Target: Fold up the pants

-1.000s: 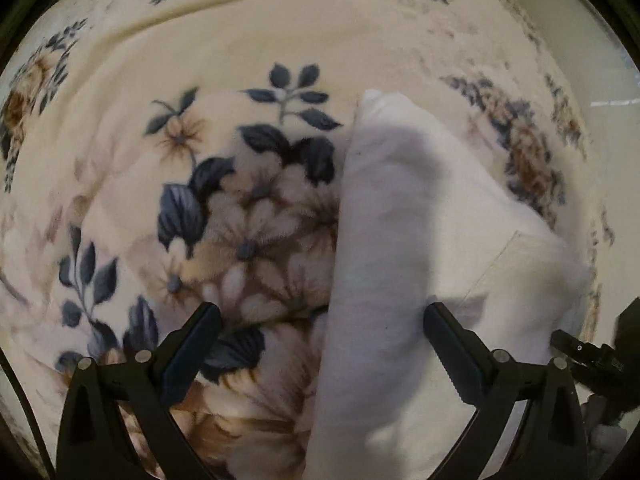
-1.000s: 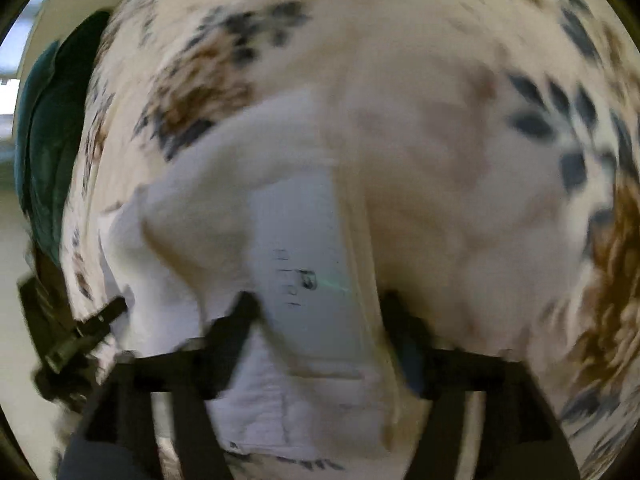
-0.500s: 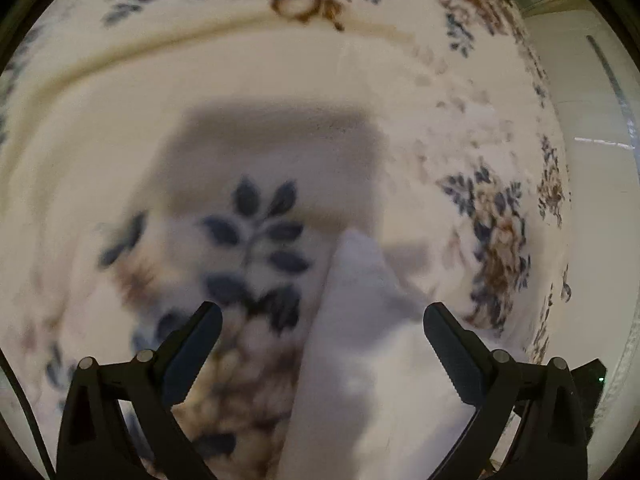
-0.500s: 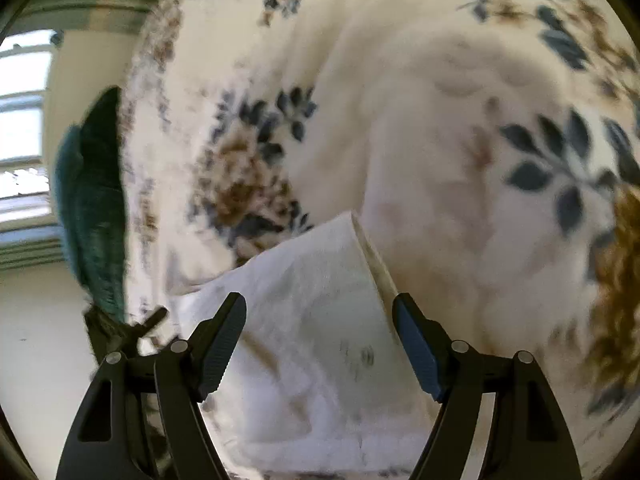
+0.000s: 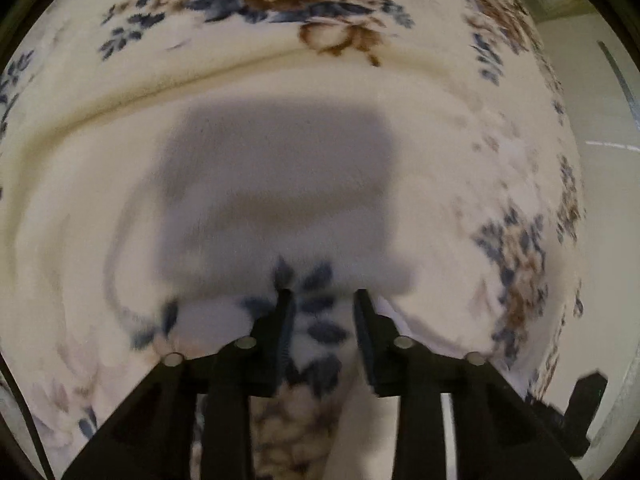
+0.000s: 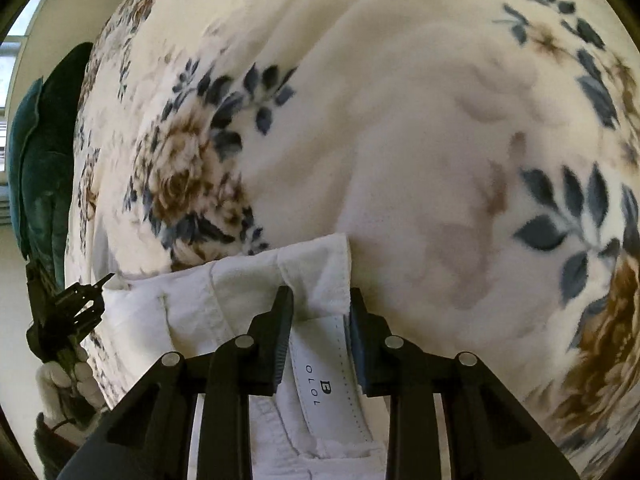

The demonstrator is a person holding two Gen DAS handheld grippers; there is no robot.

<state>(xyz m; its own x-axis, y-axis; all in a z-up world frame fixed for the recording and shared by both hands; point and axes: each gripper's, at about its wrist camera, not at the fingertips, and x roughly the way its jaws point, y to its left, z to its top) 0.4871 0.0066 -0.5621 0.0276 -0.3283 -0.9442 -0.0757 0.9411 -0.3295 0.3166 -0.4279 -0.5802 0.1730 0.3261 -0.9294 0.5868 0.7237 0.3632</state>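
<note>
The white pants (image 6: 244, 284) lie folded on a cream floral blanket (image 6: 400, 120). In the right wrist view my right gripper (image 6: 320, 300) has its jaws narrowed around the waistband, whose inner label strip (image 6: 328, 384) runs between the fingers. In the left wrist view my left gripper (image 5: 322, 300) also has its jaws narrowed, over the blanket's blue leaf print, with the white pants fabric (image 5: 400, 320) just to their right; whether it pinches cloth is unclear. The left gripper also shows at the left edge of the right wrist view (image 6: 76, 304), held by a gloved hand.
The floral blanket (image 5: 280, 120) covers the whole surface, with a large grey shadow (image 5: 276, 192) ahead of the left gripper. A teal cushion (image 6: 36, 152) sits at the blanket's far left edge. Pale floor lies beyond the blanket's right edge (image 5: 600, 160).
Both grippers went from wide open to nearly closed. Both views pulled back, so less of the pants shows. The right gripper now brackets the waistband.
</note>
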